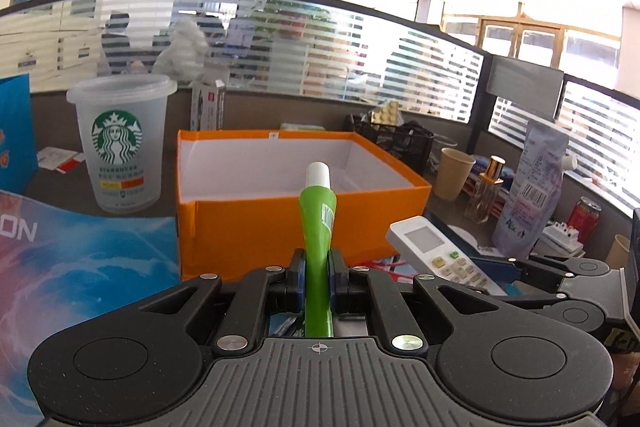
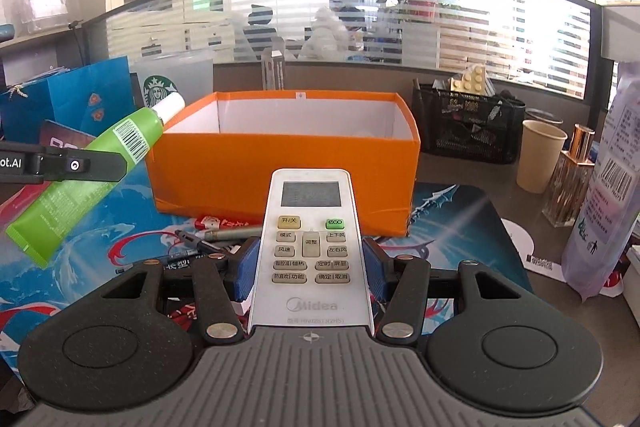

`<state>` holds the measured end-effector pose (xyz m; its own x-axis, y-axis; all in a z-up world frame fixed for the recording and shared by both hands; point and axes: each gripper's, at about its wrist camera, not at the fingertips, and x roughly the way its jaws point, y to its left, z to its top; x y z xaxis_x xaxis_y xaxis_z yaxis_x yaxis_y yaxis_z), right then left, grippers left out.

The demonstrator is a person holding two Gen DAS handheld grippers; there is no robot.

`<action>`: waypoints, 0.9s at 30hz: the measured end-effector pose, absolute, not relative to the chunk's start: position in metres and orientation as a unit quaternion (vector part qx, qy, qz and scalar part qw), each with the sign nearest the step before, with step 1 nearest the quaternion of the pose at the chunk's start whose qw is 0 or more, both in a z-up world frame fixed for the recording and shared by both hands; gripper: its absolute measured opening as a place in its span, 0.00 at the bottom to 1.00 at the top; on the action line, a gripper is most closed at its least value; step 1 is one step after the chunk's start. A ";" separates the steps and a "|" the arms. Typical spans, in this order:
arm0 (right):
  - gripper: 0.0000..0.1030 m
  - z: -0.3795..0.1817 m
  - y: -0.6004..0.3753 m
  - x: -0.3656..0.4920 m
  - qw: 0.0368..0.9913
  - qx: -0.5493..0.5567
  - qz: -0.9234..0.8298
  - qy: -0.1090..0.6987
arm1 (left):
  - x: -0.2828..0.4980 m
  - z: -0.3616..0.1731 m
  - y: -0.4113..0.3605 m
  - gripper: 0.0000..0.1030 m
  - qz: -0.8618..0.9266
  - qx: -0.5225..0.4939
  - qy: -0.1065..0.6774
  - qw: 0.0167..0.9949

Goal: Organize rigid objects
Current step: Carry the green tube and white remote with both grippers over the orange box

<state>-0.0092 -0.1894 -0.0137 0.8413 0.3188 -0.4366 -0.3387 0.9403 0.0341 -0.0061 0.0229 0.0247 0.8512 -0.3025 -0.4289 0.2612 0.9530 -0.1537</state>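
My left gripper [image 1: 317, 277] is shut on a green tube [image 1: 318, 227] with a white cap, held above the desk, cap toward the open orange box [image 1: 280, 219]. The tube [image 2: 92, 167] and the left gripper [image 2: 80, 166] also show at the left of the right wrist view. My right gripper [image 2: 310, 269] is shut on a white Midea remote control [image 2: 310, 227], held above the mat in front of the orange box [image 2: 280, 171]. The remote [image 1: 436, 255] shows at the right of the left wrist view. The box interior looks white; its floor is partly hidden.
A Starbucks cup [image 1: 120, 143] and blue bag [image 2: 68, 99] stand left of the box. Pens [image 2: 216, 235] lie on the blue mat [image 2: 460, 211]. Right of the box are a black mesh organizer [image 2: 468, 123], paper cup [image 2: 540, 159], perfume bottle [image 2: 568, 183], refill pouch [image 2: 604, 187] and red can [image 1: 584, 219].
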 end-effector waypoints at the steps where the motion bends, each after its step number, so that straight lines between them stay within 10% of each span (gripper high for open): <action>1: 0.49 -0.013 -0.190 -0.009 0.960 -0.022 0.171 0.222 | -0.006 0.026 0.022 0.08 -0.148 -0.045 0.228 0.961; 27: 0.49 0.033 -0.178 0.024 0.966 -0.027 0.196 0.166 | 0.034 0.059 0.022 0.08 -0.136 -0.050 0.196 0.970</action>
<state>0.0240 -0.1778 0.0333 0.8679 0.3692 -0.3322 -0.3872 0.9219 0.0129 0.0343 0.0216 0.0588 0.8860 -0.2830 -0.3674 0.2439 0.9581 -0.1501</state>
